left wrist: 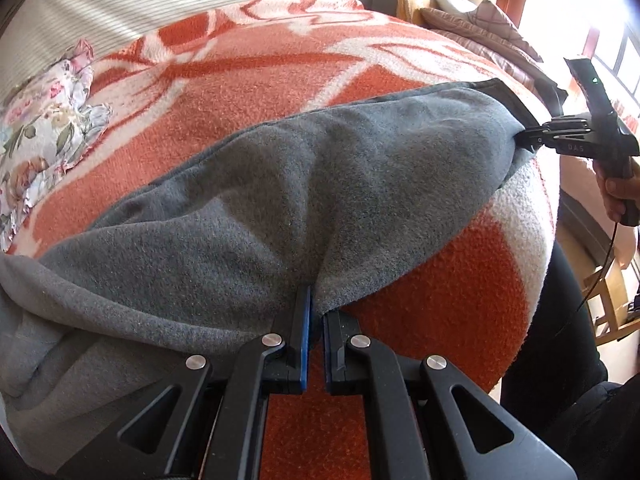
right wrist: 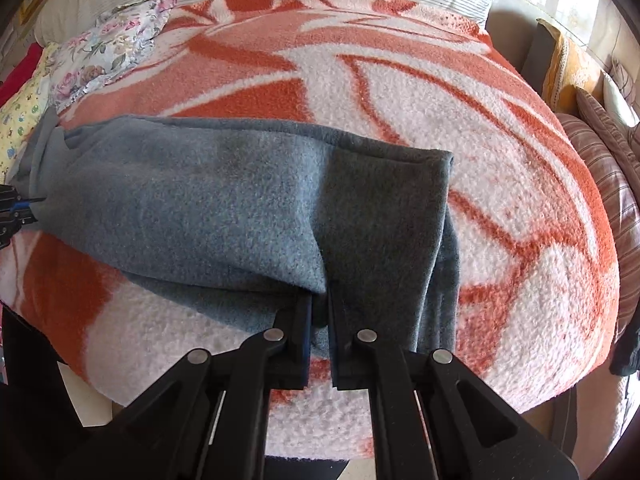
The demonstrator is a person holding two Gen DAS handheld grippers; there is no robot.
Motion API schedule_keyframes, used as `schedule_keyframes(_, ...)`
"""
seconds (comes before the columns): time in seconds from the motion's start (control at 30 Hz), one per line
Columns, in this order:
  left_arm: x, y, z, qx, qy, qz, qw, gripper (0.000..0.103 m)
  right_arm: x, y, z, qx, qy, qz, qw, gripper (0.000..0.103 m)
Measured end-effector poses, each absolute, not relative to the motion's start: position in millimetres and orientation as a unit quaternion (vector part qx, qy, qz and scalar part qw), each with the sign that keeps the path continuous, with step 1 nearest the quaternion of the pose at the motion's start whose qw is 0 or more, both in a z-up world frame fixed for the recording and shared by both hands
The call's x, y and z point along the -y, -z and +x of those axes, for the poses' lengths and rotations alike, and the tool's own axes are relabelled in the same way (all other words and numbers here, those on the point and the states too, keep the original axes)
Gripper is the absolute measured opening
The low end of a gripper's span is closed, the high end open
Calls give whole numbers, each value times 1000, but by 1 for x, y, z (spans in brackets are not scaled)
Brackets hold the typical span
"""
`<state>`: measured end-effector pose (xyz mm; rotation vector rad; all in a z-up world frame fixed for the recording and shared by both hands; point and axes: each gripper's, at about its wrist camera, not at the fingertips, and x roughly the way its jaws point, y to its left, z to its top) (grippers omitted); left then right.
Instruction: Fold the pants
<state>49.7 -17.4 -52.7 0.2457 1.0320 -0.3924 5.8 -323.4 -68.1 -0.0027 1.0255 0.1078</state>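
Pants (left wrist: pixel 304 184) of grey fleece lie stretched along the near edge of the bed, on the orange-and-white blanket (left wrist: pixel 248 80), and both tools are clenched on the cloth. The left gripper (left wrist: pixel 316 312) pinches a gathered fold near the wide, bunched end that spills toward the bed's left side; the right gripper (right wrist: pixel 320 312) is closed on the fabric just short of the squared-off end (right wrist: pixel 400 200), which looks like a leg opening, though I cannot tell for sure. Judging from the taut span between the two grips, the step in hand seems to be laying the garment flat and straight before a fold. The next move likely calls for carrying one end over to meet the other while keeping the near edges aligned, then letting go only once the layers rest evenly. The left wrist view shows the right tool from outside, a hand (left wrist: pixel 618 196) on its handle and a dark hem at that end, plus the heaped cloth at lower left. The right wrist view alone shows the squared end laid flat, and flowered bedding (right wrist: pixel 108 52) toward the far left corner.
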Motion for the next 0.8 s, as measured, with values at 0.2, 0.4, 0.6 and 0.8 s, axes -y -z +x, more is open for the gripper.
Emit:
schedule_keyframes(0.2,15,54,54,-490,186,106,845,4,323,67,6,-491,-50,-5,870,7)
schedule_keyframes(0.4,16,59,55,-494,185,103,844,4,323,67,6,-491,-49,-7,870,7)
schedule_keyframes(0.6,14,59,58,-496,191,97,841,4,322,67,7,-495,-50,-11,868,7)
schedule_keyframes(0.8,10,65,61,-503,193,77,839,10,326,71,10,-501,-55,-1,864,8)
